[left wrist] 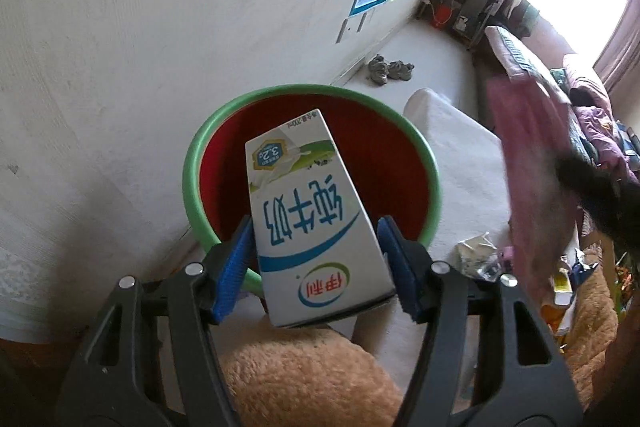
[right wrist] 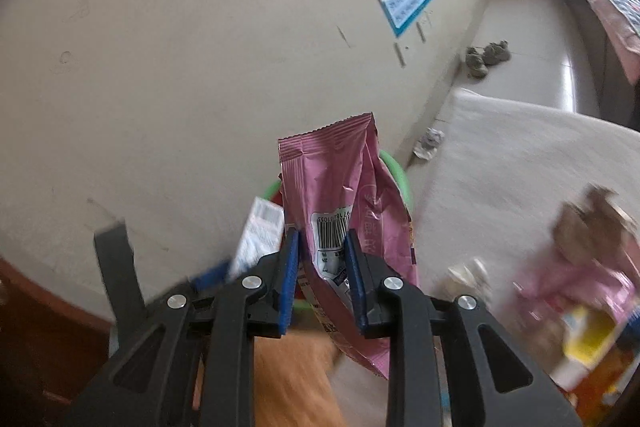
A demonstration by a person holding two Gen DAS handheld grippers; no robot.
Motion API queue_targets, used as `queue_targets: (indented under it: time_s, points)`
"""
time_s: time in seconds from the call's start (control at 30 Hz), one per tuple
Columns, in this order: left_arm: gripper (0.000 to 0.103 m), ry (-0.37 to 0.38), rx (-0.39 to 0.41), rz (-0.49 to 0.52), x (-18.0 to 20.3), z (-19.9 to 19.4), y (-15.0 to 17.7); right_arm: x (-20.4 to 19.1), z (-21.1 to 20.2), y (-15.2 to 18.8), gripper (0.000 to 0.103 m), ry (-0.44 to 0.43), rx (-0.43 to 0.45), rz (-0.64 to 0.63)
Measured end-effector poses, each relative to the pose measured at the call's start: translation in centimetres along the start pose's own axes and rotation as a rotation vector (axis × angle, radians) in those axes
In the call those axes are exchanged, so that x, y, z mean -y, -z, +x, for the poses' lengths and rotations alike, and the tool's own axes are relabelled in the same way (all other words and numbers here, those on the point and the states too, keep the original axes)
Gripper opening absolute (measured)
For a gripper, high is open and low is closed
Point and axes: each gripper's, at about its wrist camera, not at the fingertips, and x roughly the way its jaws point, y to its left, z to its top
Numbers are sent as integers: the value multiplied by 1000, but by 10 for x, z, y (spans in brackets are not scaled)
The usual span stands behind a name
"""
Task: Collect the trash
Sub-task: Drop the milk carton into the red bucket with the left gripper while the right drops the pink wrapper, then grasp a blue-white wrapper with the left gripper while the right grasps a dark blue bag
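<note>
My left gripper (left wrist: 316,239) is shut on a white and blue milk carton (left wrist: 308,211), which hangs over a basin (left wrist: 192,167) with a green rim and red inside. My right gripper (right wrist: 322,247) is shut on a pink snack wrapper (right wrist: 332,187) with a barcode, held upright. Behind that wrapper, part of the green basin rim (right wrist: 396,171) shows. The milk carton (right wrist: 258,231) and the blurred left gripper appear at the left in the right wrist view. In the left wrist view the pink wrapper (left wrist: 528,163) is a blur at the right.
The basin stands against a pale wall beside a white cushion (left wrist: 460,163). More trash (left wrist: 480,251) lies at the right, with a crumpled paper (right wrist: 430,143) on the floor. A tan plush surface (left wrist: 304,375) lies below the grippers. Shoes (left wrist: 390,69) sit by the wall.
</note>
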Motion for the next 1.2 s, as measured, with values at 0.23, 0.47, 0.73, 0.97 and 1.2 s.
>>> queue_targets:
  time_s: [0.23,0.47,0.73,0.97,1.2]
  points:
    - [77,23,17,-19,-3,-3,5,13,34,-19,53,-18,19,137]
    - [82,24,15,11,3,0,9,24,-1,-18,59,-3,76,120]
    - [82,86,28,75,38,-15,23,50,-94,9,63,63,176,22]
    - [82,173,-9,191,94,-22,54,78,-149,91,66,231,197,-45]
    - [84,258,-128,236,142,-21,95,109,-157,151,66,364,149,-38]
